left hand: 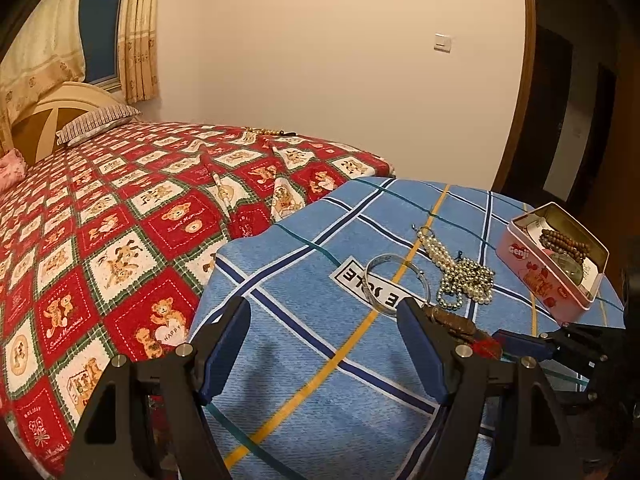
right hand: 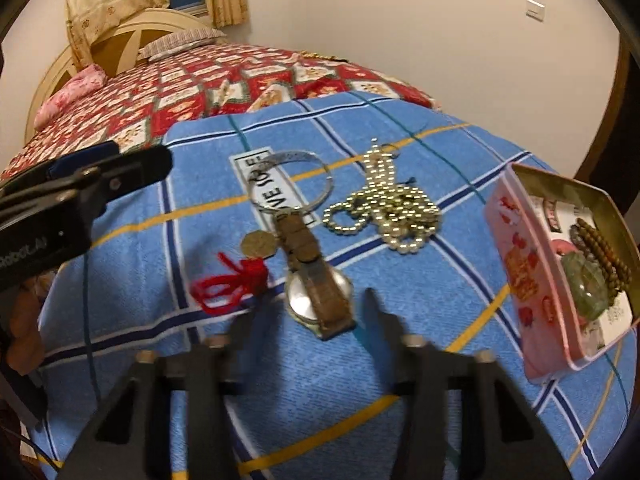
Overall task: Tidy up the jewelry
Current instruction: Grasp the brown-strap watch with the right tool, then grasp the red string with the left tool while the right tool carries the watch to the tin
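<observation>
The step in hand appears to be the pick-up of a wristwatch, to be put into a pink tin with pieces already stowed there.

Going left to right in the right wrist view: the left gripper enters at 9 o'clock, its jaws spread apart and holding nothing, hovering over the blue plaid blanket spread on the bed. At centre lie a red tassel with a brass coin, then the wristwatch, round silver case face-down, worn brown leather strap running up toward 12 o'clock. Its strap end touches a thin silver bangle. At 1 o'clock sits a tangled heap of pale bead necklaces. At 3 o'clock the open pink tin holds brown wooden beads and a green stone piece.

The right gripper has its jaws released, straddling the watch case without gripping.

The next move likely calls for lowering and clenching across the case, then carrying it right to the tin.
</observation>
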A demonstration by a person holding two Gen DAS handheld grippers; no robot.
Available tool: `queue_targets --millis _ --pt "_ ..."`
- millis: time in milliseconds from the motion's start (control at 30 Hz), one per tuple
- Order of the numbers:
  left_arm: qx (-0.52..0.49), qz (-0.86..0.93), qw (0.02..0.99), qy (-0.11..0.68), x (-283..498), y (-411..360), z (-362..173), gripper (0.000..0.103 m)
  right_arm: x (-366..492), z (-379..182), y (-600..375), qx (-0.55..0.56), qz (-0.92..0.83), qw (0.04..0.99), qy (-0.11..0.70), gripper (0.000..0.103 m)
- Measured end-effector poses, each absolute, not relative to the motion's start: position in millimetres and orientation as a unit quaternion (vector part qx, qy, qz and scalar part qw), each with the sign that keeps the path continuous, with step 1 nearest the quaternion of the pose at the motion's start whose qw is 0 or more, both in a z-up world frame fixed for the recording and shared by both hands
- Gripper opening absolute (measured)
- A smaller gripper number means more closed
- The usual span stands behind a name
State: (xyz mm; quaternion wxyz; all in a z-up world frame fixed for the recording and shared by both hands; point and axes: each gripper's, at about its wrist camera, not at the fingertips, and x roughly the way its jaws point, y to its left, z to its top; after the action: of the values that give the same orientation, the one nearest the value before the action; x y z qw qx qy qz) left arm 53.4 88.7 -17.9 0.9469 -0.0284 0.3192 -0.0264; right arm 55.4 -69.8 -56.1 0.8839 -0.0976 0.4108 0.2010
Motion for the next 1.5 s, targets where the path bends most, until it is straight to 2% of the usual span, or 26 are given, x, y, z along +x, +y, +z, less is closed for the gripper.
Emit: queue_targets --millis 300,700,1000,1267,1467,1500 --pt "-0.027 -0.032 0.945 0.324 54 87 -19 0.076 34 -48 -100 -0.021 0.203 0.892 0.404 0.038" --pt "0.008 -0.091 0.944 0.316 46 66 -16 0.076 17 -30 -140 0.004 0.162 0.904 0.395 0.038" --pt "0.057 -0.137 0.935 0.321 38 39 -18 0.076 21 -42 -133 0.052 0.204 0.87 0.445 0.038" --pt "0.034 -0.177 0.922 0.343 41 36 -22 0.076 18 -27 -145 0.049 0.169 0.897 0.406 0.038" --pt "0.08 -0.162 0.915 0.361 52 9 -29 0.076 18 -18 -158 0.057 0.147 0.908 0.388 0.038" --pt "0.086 -0.159 0.913 0.365 56 6 -30 0.069 17 -16 -160 0.06 0.144 0.91 0.384 0.038"
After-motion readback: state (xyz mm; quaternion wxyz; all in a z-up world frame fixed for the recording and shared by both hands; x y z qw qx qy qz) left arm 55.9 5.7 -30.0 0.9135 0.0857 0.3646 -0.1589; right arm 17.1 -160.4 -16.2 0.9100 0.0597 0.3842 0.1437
